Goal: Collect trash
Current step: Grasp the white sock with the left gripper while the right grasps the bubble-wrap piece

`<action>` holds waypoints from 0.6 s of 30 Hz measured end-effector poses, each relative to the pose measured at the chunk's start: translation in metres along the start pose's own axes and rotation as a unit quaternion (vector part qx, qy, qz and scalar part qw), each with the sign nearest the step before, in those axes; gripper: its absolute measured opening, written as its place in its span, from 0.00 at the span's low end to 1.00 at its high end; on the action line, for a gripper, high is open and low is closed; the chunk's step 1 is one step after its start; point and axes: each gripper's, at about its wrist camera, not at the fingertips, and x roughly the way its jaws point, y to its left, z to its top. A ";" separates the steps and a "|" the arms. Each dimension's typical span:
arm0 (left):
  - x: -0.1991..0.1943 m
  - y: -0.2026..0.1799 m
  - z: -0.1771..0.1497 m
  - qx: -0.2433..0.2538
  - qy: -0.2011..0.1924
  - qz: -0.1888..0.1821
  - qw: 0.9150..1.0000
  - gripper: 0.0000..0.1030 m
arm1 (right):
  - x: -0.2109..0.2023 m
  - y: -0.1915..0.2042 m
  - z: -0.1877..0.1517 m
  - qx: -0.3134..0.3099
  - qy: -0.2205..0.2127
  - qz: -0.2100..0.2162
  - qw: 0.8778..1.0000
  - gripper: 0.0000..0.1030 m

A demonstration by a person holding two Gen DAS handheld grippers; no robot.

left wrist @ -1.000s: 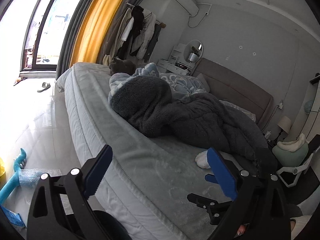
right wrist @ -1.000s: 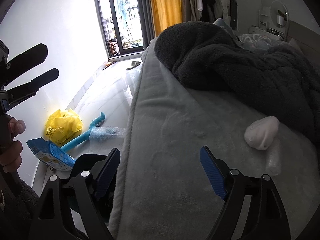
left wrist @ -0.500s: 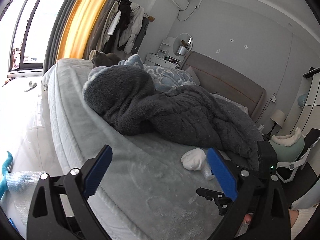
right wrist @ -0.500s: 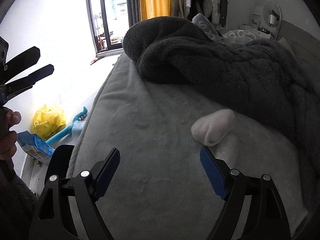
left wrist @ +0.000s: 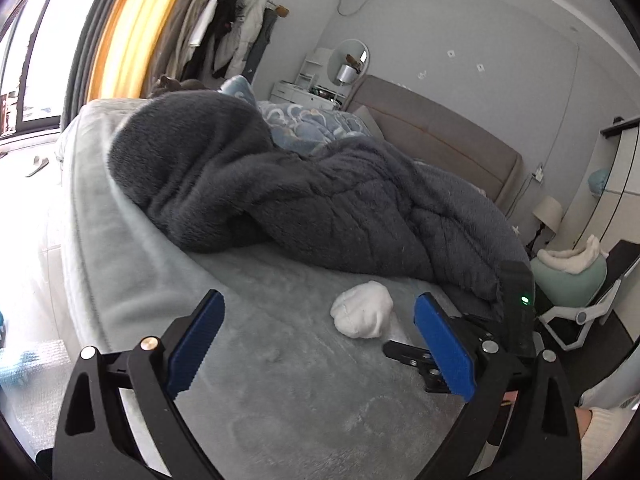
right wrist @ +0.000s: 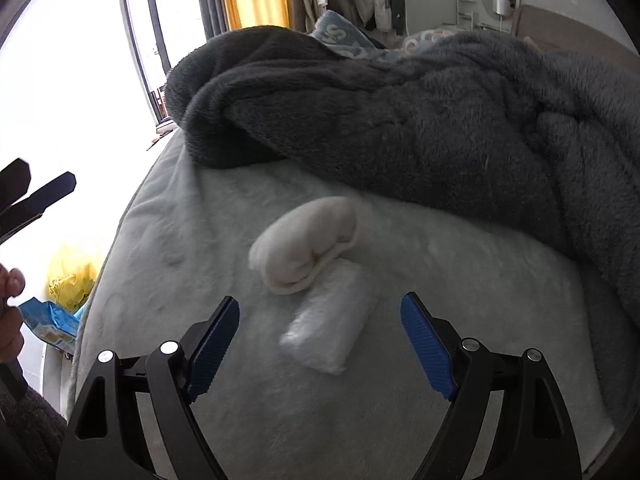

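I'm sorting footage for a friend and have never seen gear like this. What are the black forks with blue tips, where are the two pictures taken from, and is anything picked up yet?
Each fork is a hand-held grasping tool with a camera on it that looks along its two blue-padded fingers. One picture comes from the left tool, the other from the right tool. Both hover over a bed with a dark blanket. On the sheet lie a white wad and, touching it, a clear plastic packet. Both tools stand open and hold nothing. A yellow bag sits on the floor.
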 end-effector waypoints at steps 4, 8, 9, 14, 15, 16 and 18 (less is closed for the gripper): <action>0.017 -0.006 -0.003 0.005 0.011 -0.004 1.000 0.94 | 0.013 -0.012 -0.004 0.009 0.014 0.019 1.000 0.78; 0.035 -0.007 -0.005 -0.004 0.023 -0.007 1.000 0.94 | 0.017 -0.023 -0.007 0.028 0.015 0.036 0.999 0.59; 0.039 -0.007 -0.006 -0.010 0.025 -0.007 1.000 0.94 | 0.016 -0.025 -0.008 0.031 0.013 0.040 0.999 0.56; 0.059 -0.013 -0.009 -0.024 0.036 -0.018 0.999 0.94 | 0.011 -0.036 -0.012 0.050 0.008 0.060 0.997 0.39; 0.063 -0.015 -0.009 -0.023 0.038 -0.019 0.999 0.94 | 0.009 -0.039 -0.013 0.051 0.007 0.063 0.997 0.38; 0.066 -0.017 -0.010 -0.020 0.039 -0.020 0.999 0.94 | 0.007 -0.040 -0.014 0.050 0.005 0.063 0.997 0.38; 0.073 -0.021 -0.011 -0.017 0.043 -0.022 0.999 0.94 | 0.002 -0.043 -0.017 0.046 0.002 0.061 0.997 0.37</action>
